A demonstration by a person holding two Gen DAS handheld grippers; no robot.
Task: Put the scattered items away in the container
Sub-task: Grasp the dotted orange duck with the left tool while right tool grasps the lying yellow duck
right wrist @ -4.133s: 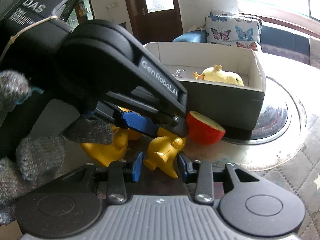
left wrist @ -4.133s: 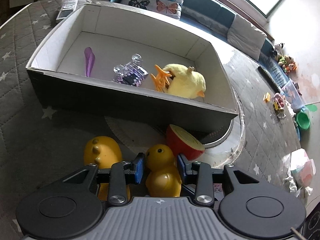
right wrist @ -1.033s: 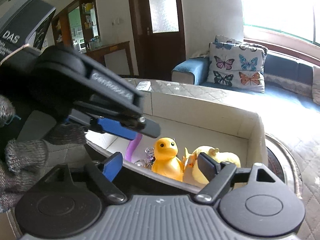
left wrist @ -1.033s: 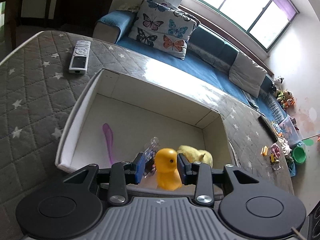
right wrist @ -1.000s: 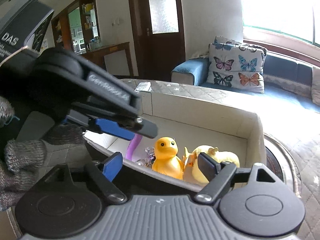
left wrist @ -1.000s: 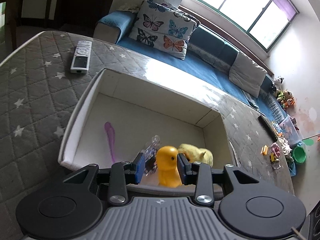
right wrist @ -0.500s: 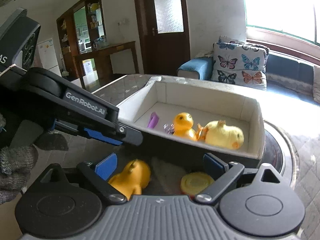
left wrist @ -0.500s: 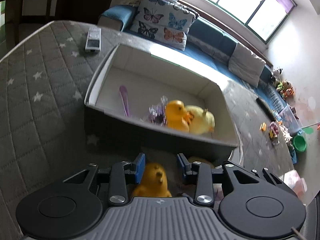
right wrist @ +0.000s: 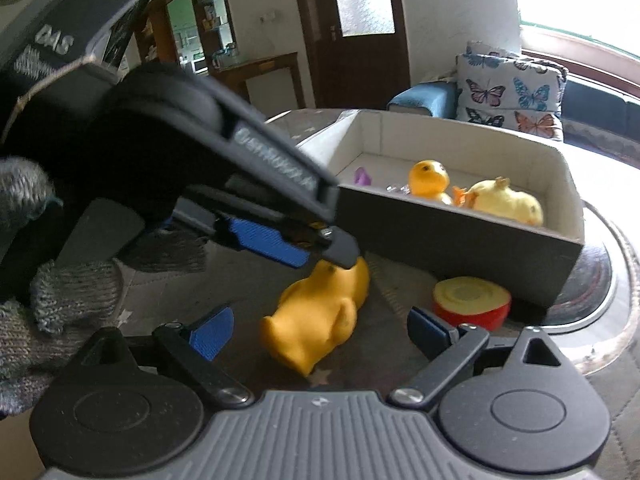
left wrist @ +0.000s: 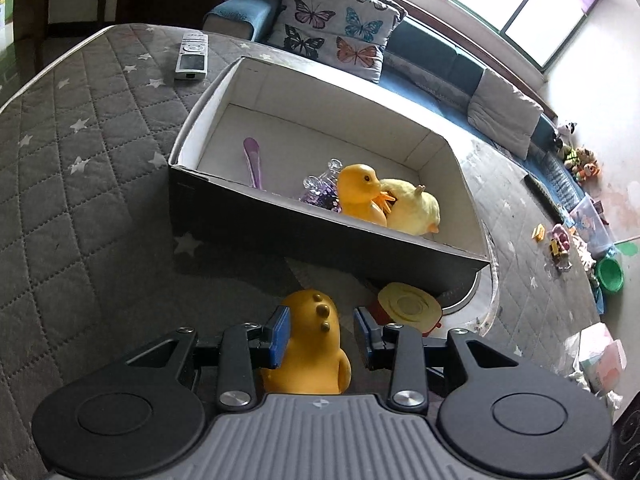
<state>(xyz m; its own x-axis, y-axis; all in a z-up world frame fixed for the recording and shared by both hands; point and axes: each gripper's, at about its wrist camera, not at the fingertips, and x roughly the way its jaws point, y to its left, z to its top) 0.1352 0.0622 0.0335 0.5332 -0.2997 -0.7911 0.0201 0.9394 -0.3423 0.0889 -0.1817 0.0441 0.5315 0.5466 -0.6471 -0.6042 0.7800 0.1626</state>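
Observation:
An open cardboard box (left wrist: 320, 240) (right wrist: 440, 232) holds a yellow duck (left wrist: 358, 192) (right wrist: 428, 176), a plush chick (left wrist: 412, 208), a purple spoon (left wrist: 254, 160) and a clear purple trinket (left wrist: 320, 188). In front of the box an orange-yellow dinosaur toy (left wrist: 308, 360) (right wrist: 320, 308) lies on the quilted cover. My left gripper (left wrist: 320, 322) is open around the toy's head, with a gap at the right pad. My right gripper (right wrist: 320, 332) stands wide open just short of the toy. A red half apple (left wrist: 408, 304) (right wrist: 472, 300) rests right of the toy.
A remote control (left wrist: 192, 56) lies on the cover beyond the box's left corner. A round glass disc (right wrist: 592, 292) shows under the box's right end. A gloved hand (right wrist: 60, 300) holds the left gripper. Behind stands a sofa with butterfly cushions (left wrist: 332, 28).
The duck, earlier between my left fingers above the box, now stands inside it. Both grippers have drawn back and down to the dinosaur toy. The right jaws have spread wider.

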